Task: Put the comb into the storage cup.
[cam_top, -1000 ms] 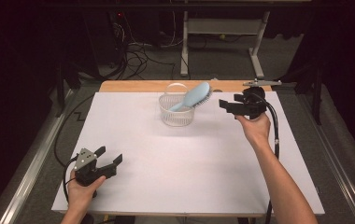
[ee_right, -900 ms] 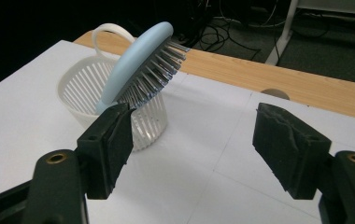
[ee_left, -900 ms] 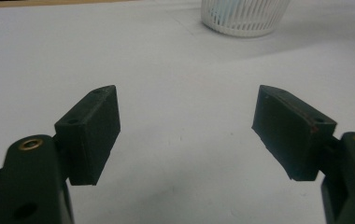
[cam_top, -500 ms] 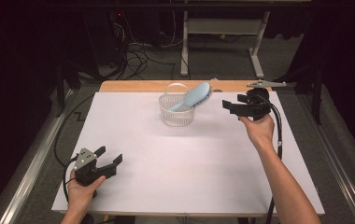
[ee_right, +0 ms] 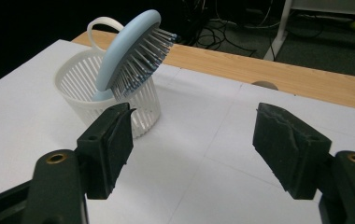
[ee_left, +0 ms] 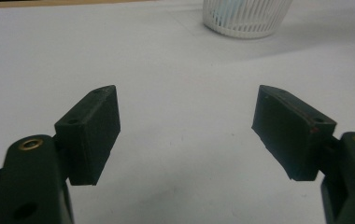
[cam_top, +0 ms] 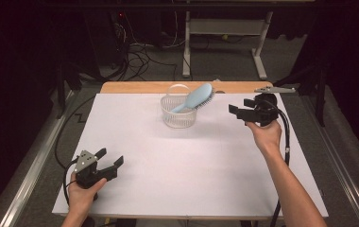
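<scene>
Bright, evenly lit table (cam_top: 177,184), dark surroundings; near jaws perhaps slightly soft.

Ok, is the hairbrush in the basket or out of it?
In. The hairbrush stands handle-down inside the white basket, its head leaning over the rim.

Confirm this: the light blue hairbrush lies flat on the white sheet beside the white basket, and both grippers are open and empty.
Not quite. The light blue hairbrush stands tilted inside the white basket, handle end down, head leaning over the rim, as the right gripper view shows. The rest holds: the left gripper and right gripper are open and empty.
</scene>
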Tool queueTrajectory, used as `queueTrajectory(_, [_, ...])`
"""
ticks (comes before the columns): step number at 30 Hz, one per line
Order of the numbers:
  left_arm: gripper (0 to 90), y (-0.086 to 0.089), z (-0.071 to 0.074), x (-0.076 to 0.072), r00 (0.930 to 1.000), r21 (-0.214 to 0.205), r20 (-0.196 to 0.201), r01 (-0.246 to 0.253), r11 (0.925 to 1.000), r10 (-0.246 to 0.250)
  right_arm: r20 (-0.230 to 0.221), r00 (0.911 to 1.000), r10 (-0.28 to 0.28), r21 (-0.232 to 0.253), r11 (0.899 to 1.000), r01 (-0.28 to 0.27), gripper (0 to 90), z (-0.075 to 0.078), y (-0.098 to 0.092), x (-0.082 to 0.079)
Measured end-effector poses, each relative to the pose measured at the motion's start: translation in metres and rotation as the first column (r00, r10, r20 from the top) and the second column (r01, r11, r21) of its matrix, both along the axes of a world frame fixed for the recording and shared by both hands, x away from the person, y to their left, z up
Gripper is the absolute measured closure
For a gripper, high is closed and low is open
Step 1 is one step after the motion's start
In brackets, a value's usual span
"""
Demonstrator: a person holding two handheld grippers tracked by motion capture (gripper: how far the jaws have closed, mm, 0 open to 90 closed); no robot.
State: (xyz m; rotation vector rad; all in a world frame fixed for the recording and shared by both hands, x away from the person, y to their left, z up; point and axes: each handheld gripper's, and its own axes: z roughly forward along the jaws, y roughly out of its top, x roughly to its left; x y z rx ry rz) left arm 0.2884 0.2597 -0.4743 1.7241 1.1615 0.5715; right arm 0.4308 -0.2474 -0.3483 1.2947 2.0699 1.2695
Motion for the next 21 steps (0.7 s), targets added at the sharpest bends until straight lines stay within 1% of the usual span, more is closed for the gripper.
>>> queueTrajectory(21, [24.1,0.000,0.000,0.001,1.0000,0.001,-0.002,-0.001,1.0000,0.001,-0.001,0.9994,-0.033,0.030,0.999,0.033,29.5,-0.009,-0.020,-0.011])
